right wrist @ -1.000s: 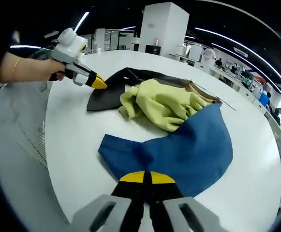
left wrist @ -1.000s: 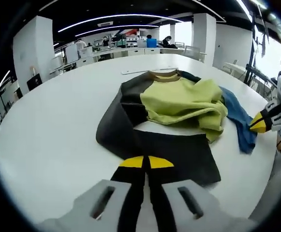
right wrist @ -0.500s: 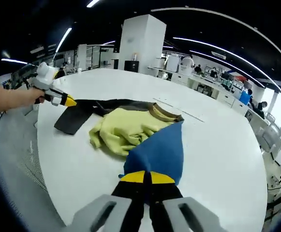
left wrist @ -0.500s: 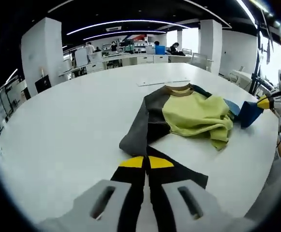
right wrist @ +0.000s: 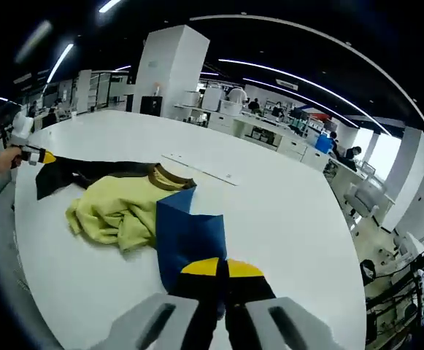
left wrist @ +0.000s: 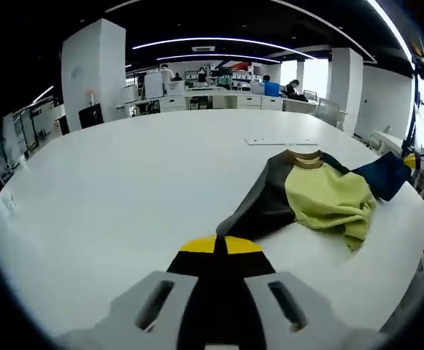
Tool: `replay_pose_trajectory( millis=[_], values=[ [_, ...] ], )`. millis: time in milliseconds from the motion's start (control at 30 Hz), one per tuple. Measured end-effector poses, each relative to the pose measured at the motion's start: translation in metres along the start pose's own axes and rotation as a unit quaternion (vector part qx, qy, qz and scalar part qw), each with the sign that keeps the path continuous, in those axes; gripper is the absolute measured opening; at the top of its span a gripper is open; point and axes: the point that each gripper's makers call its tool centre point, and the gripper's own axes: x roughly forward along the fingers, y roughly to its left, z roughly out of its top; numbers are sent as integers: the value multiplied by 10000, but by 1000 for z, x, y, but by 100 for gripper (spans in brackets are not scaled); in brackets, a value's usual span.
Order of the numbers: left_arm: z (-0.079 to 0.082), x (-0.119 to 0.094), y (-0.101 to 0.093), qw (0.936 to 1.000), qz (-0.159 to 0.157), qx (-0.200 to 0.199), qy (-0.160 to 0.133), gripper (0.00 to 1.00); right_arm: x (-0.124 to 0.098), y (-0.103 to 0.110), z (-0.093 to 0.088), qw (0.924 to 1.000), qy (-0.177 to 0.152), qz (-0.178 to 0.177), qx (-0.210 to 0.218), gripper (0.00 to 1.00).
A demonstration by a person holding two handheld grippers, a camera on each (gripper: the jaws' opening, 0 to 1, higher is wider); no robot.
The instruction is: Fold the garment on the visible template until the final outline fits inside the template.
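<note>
We hold a claw in each hand over a big white table [left wrist: 109,182] in an open office.

In the left gripper view, our left claw [left wrist: 219,245] has its yellow-tipped jaws pressed together on the dark grey sleeve [left wrist: 259,211] of the garment [left wrist: 321,200]. The sleeve runs away from the jaws toward the garment's body. The body is a rumpled yellow-green heap [left wrist: 328,204] with a tan collar [left wrist: 304,158] at its far end, lying on the table toward the right edge. Beyond it a blue sleeve [left wrist: 383,175] stretches off to the right, where the yellow tip of our right claw [left wrist: 411,160] meets it.

In the right gripper view, our right claw [right wrist: 222,268] is clamped on the blue sleeve [right wrist: 186,237], which rises from the jaws in a folded flap. The yellow-green heap [right wrist: 120,208] lies left of it, collar [right wrist: 169,178] on the far side. The grey sleeve [right wrist: 80,173] reaches to the far left, where a hand [right wrist: 0,160] holds the left claw [right wrist: 42,156] pinching its end.

A thin pale strip [right wrist: 201,168] lies flat on the table just beyond the collar. We cannot tell whether it is the template.
</note>
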Motion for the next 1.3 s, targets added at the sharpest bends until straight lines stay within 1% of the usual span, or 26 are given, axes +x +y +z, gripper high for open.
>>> replay_pose_trajectory(
  millis=[33, 67, 167, 267, 300, 400, 467, 567, 667, 733, 900, 967, 1000, 1133, 1233, 1267, 1300],
  values=[
    [0, 2, 3, 10000, 35, -10, 8, 0, 1, -5, -1, 10000, -10, -39, 47, 0],
    [2, 4, 7, 9999, 75, -84, -16, 0, 3, -13, -3, 9999, 35, -128, 89, 0],
    [5, 9, 16, 9993, 142, -335, -95, 0, 8, -26, -11, 9994, 147, -293, 97, 0],
    [4, 15, 27, 9960, 222, -862, -111, 0, 12, -37, -17, 9987, 170, -404, 256, 0],
    [2, 18, 33, 9943, 277, -1022, -132, 0, 14, -42, -22, 9981, 243, -461, 323, 0],
    [-4, 24, 45, 9934, 412, -1071, -59, 0, 17, -50, -31, 9969, 348, -581, 392, 0],
    [-5, 27, 48, 9928, 426, -1120, -24, 0, 19, -54, -40, 9958, 426, -657, 470, 0],
    [-7, 31, 56, 9914, 499, -1208, 17, 0, 22, -56, -56, 9939, 572, -690, 647, 0],
    [-8, 35, 62, 9924, 582, -1076, 115, 0, 26, -55, -69, 9929, 691, -677, 697, 0],
    [-8, 36, 63, 9924, 604, -1067, 131, 0, 27, -54, -77, 9919, 781, -674, 736, 0],
    [-10, 36, 70, 9922, 718, -1000, 207, 0, 30, -53, -85, 9907, 833, -668, 847, 0],
    [-9, 35, 75, 9926, 789, -899, 230, 0, 31, -57, -88, 9899, 878, -695, 868, 0],
    [-9, 34, 77, 9926, 832, -852, 237, 2, 31, -57, -88, 9899, 876, -701, 870, 0],
    [-4, 28, 77, 9933, 886, -707, 223, 24, 32, -60, -88, 9897, 832, -740, 897, 0],
    [0, 24, 71, 9948, 850, -541, 134, 32, 32, -57, -89, 9896, 816, -722, 939, 0],
    [2, 23, 68, 9956, 807, -475, 106, 35, 32, -57, -88, 9898, 788, -730, 941, 1],
    [2, 22, 66, 9960, 779, -429, 87, 38, 31, -57, -87, 9895, 758, -748, 972, 8]
  ],
)
